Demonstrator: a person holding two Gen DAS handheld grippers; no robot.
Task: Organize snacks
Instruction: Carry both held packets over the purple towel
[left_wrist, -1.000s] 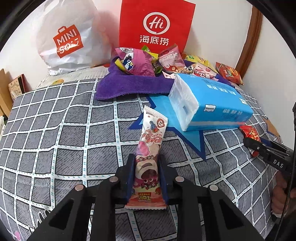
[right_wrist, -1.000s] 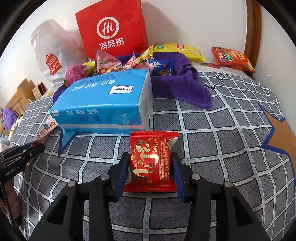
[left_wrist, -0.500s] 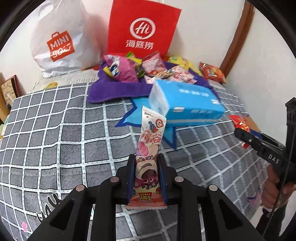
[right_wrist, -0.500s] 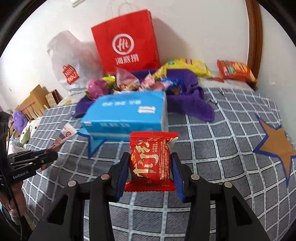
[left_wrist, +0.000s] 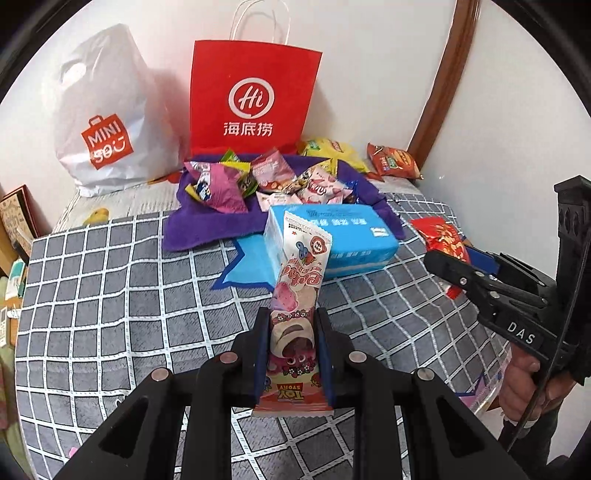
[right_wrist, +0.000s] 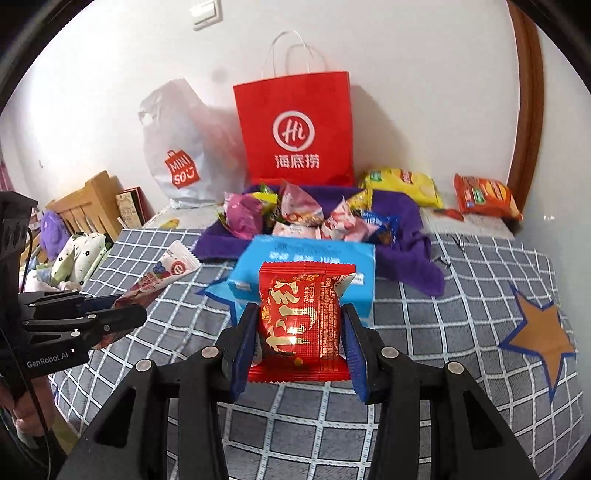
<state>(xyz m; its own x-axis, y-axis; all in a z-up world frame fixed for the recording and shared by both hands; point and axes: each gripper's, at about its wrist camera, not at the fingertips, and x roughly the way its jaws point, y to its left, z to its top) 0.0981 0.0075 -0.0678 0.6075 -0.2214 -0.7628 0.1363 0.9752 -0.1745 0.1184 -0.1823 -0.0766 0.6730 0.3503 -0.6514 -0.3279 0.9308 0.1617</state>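
Above the grey checked bedspread (left_wrist: 110, 295), the left claw (left_wrist: 291, 350) is clamped on a long pink Toy Story snack packet (left_wrist: 295, 306), and the right claw (right_wrist: 299, 339) pinches a red foil snack packet (right_wrist: 299, 317) between its blue pads, jaws partly apart. Both packets hang clear of the bed. Just beyond them lies a blue tissue pack (right_wrist: 306, 258); behind it a purple towel (left_wrist: 207, 229) carries a heap of snacks (left_wrist: 273, 177). Bedspread left and right of the pack lies open. A red paper bag (left_wrist: 251, 99) and a white Miniso bag (left_wrist: 103, 114) stand against the white wall.
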